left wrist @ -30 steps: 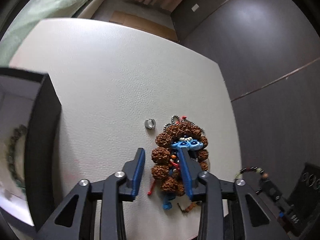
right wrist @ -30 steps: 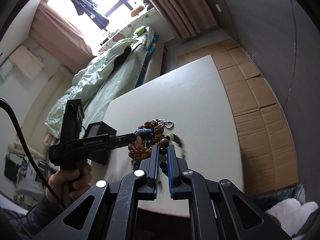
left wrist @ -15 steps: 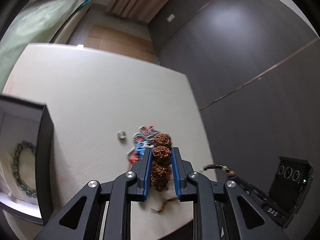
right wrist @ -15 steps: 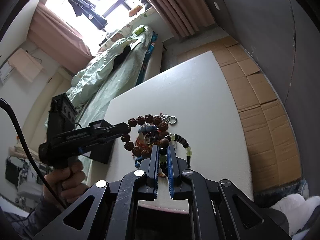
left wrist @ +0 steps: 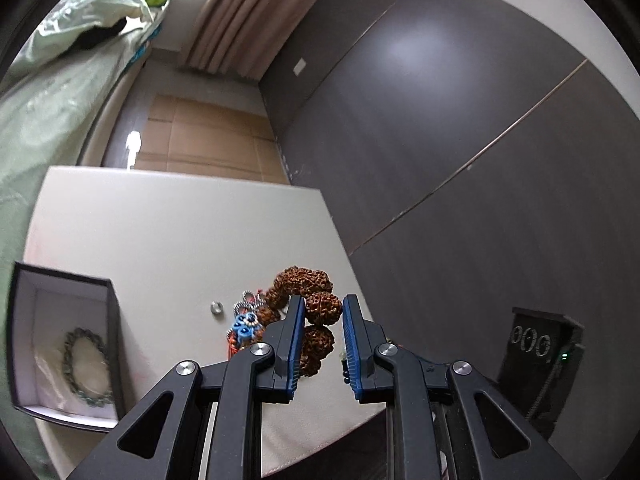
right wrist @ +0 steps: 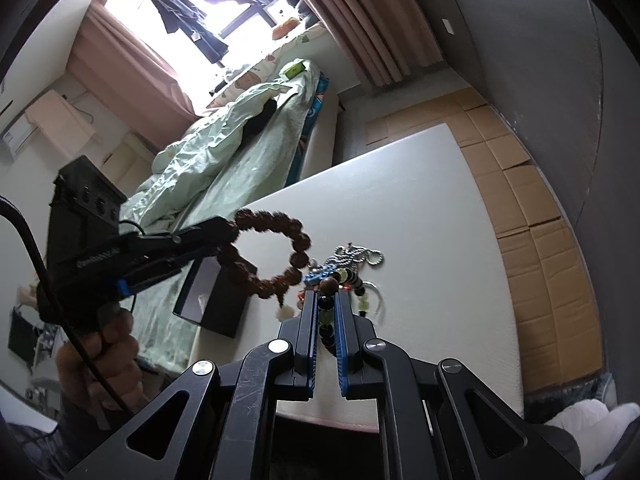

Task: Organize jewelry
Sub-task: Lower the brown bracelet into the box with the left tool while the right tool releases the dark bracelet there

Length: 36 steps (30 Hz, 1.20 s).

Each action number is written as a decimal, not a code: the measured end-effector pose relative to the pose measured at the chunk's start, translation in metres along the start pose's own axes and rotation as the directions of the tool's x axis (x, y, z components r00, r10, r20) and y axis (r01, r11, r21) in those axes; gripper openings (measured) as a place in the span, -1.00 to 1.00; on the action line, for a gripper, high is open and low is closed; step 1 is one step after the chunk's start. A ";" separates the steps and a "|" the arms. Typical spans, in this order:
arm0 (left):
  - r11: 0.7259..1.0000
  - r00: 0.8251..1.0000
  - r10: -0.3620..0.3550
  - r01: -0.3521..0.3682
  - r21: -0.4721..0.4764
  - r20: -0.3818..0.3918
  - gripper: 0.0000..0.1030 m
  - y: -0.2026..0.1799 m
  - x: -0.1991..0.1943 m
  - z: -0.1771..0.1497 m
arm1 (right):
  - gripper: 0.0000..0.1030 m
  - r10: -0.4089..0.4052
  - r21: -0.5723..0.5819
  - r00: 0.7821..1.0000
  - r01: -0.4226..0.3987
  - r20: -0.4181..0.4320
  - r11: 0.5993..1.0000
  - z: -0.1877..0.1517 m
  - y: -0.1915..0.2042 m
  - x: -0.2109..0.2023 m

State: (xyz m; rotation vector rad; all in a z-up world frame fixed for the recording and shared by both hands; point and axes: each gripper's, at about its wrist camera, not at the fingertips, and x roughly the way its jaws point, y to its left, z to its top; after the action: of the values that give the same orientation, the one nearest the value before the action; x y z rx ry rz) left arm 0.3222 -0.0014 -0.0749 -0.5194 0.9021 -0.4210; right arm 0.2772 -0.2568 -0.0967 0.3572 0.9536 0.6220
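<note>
- The rudraksha bead bracelet (left wrist: 318,308) — seen from my left wrist camera, it sits clamped between the blue pads of my left gripper (left wrist: 320,322), one knobbly brown bead pinched. I hold it above the white table (left wrist: 160,232), I judge to free it from the tangle with the blue beaded charm (left wrist: 244,326) and ball chain. A small silver ring (left wrist: 216,307) lies apart, beside the pile.
- The open black box (left wrist: 64,344) at the table's left edge holds a green bead bracelet (left wrist: 86,366) on its pale lining — likely where pieces go.
- From my right wrist camera, my right gripper (right wrist: 327,312) is closed on a dark-and-green bead strand (right wrist: 326,304), pinning it low while the brown loop hangs clear in the air.
</note>
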 end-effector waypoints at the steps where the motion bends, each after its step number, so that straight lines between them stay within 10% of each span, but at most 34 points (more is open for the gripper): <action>1: 1.000 1.000 -0.001 0.001 0.002 0.009 -0.61 0.001 -0.006 0.002 | -0.82 0.003 -0.002 1.000 -0.003 0.001 1.000 0.000 0.002 0.001; 23: 0.997 0.986 0.070 -0.067 -0.026 0.151 -0.61 0.062 -0.104 0.018 | -0.82 0.118 -0.116 0.992 -0.122 -0.036 0.986 0.018 0.102 0.055; 36: 0.992 0.993 0.046 -0.033 -0.122 0.107 -0.61 0.127 -0.091 -0.002 | -0.82 0.125 -0.143 0.988 -0.137 -0.090 0.980 0.015 0.144 0.090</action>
State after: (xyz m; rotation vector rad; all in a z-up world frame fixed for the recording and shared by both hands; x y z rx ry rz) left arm 0.2863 0.1493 -0.0937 -0.6279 0.8334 -0.3007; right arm 0.2800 -0.0885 -0.0687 0.2649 0.9598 0.8288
